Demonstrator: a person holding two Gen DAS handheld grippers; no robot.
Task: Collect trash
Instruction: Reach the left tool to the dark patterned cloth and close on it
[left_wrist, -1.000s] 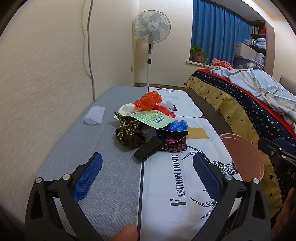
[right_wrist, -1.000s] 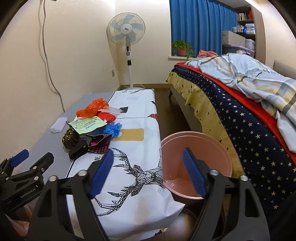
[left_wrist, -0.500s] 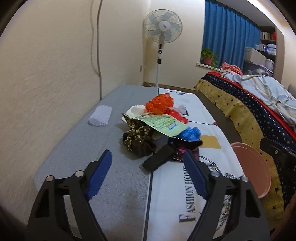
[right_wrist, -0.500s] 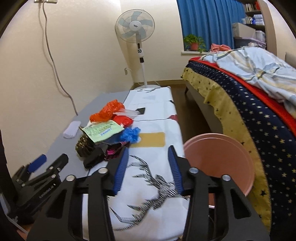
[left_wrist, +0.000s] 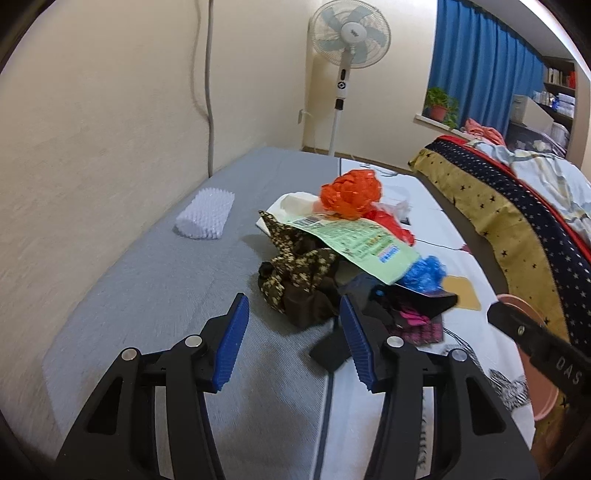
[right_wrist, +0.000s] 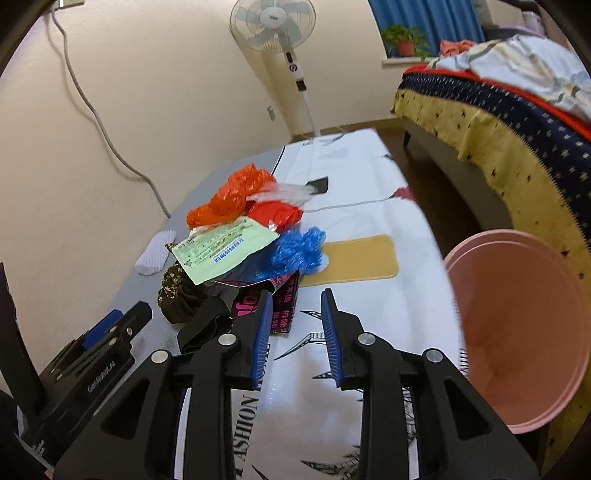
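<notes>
Trash heap mid-frame on low platform; both claws part-open, empty.

Pink basin (right_wrist: 524, 332) at right of the right wrist view, on the floor beside the platform (left_wrist: 155, 295): interior bare, lower rim cut by the frame edge; in the left wrist view mostly hidden behind the other tool. Trash pile (left_wrist: 343, 254) at centre: green label sheet (right_wrist: 221, 251) overlies dark patterned cloth, so what is beneath is unclear; orange bag (left_wrist: 351, 194) at its far end, blue wad (right_wrist: 299, 251) at right. Left gripper (left_wrist: 291, 338) jaws have been closing, now medium gap, nothing between. Right gripper (right_wrist: 297, 332) jaws have been closing, now narrow gap, nothing between.
</notes>
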